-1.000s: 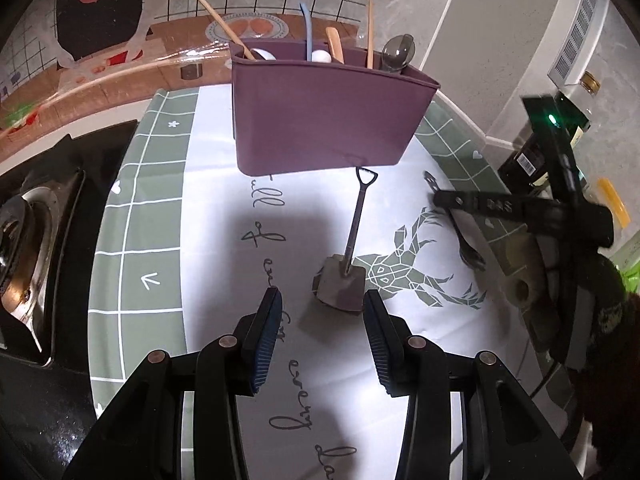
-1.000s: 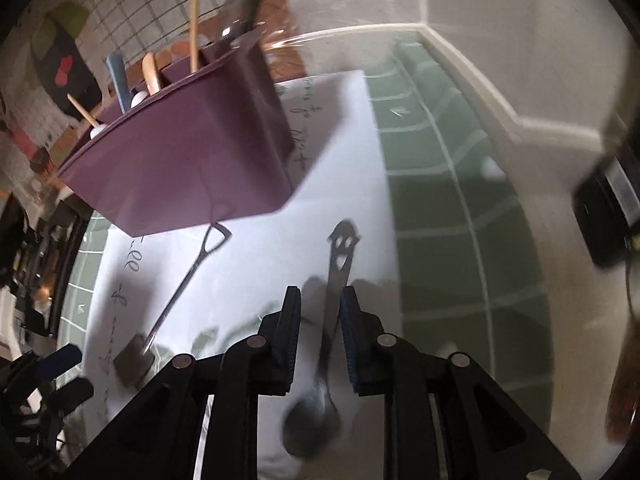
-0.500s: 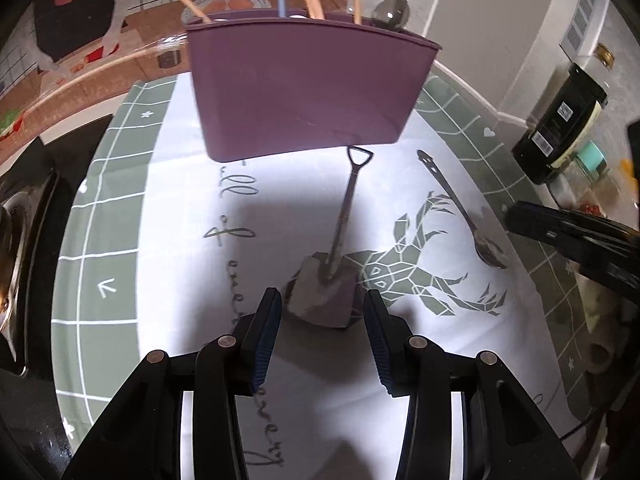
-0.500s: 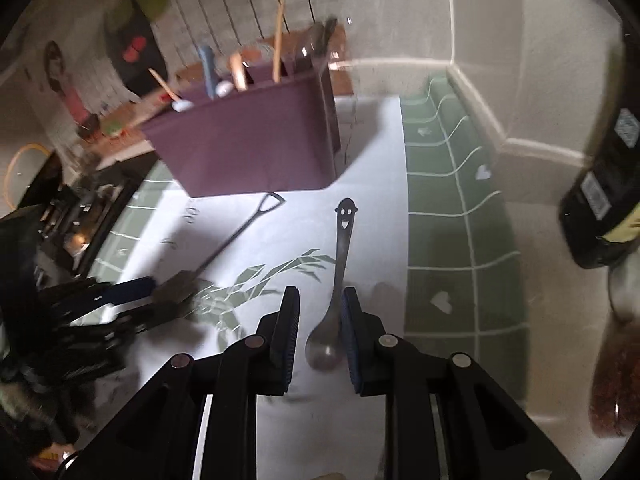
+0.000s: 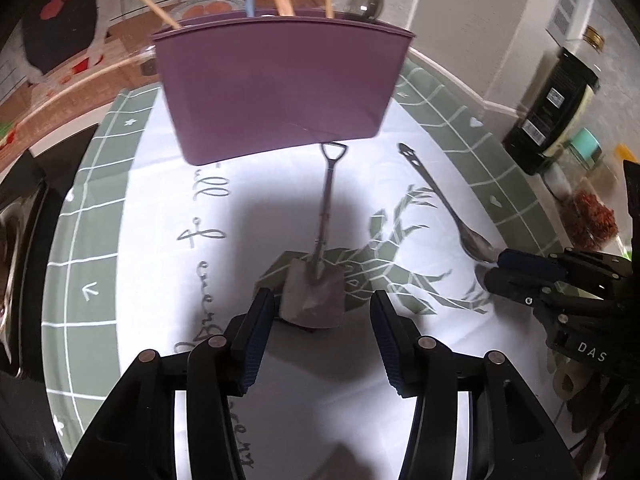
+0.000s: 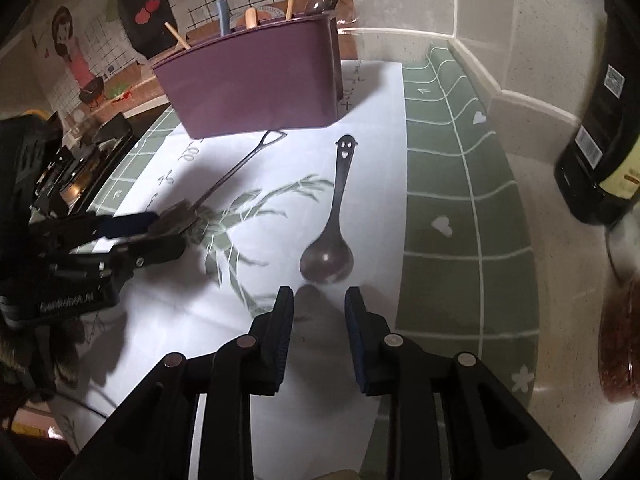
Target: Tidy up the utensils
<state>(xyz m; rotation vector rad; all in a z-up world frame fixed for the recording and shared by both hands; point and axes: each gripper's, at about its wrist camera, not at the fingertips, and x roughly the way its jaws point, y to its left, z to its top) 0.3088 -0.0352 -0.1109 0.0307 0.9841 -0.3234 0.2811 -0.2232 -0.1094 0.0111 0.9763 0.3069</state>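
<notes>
Utensils lay on a white and green printed mat (image 5: pixel 104 208) spread over the worktop: a shovel-shaped spoon (image 5: pixel 318 276) and a smiley-handled spoon (image 6: pixel 334 236), both flat on the mat's white central panel, in front of a purple utensil holder (image 5: pixel 280 88) that stood upright toward the mat's far edge. The holder carried several utensils upright, among them wooden handles, a blue handle and a metal spoon bowl showing above its rim.

The shovel-shaped spoon lay with its looped handle end just before the holder's base and its blade toward the near edge. The left gripper (image 5: pixel 322 324) pointed steeply down at it; its jaws were opening, spread wide, with the blade's near end in the gap between the blue pads (image 5: pixel 256 332) and apparently touched by neither.

The smiley-handled spoon lay nearer the mat's green right border, handle toward the holder, bowl toward the near edge. The right gripper (image 6: pixel 320 320) sat just short of the bowl; its jaws were opening, moderately parted, with nothing between them but bare mat.

Beyond the mat's right edge, on the speckled worktop by the wall, stood a dark bottle (image 6: pixel 600 152) and a jar of red contents (image 6: pixel 622 352).
</notes>
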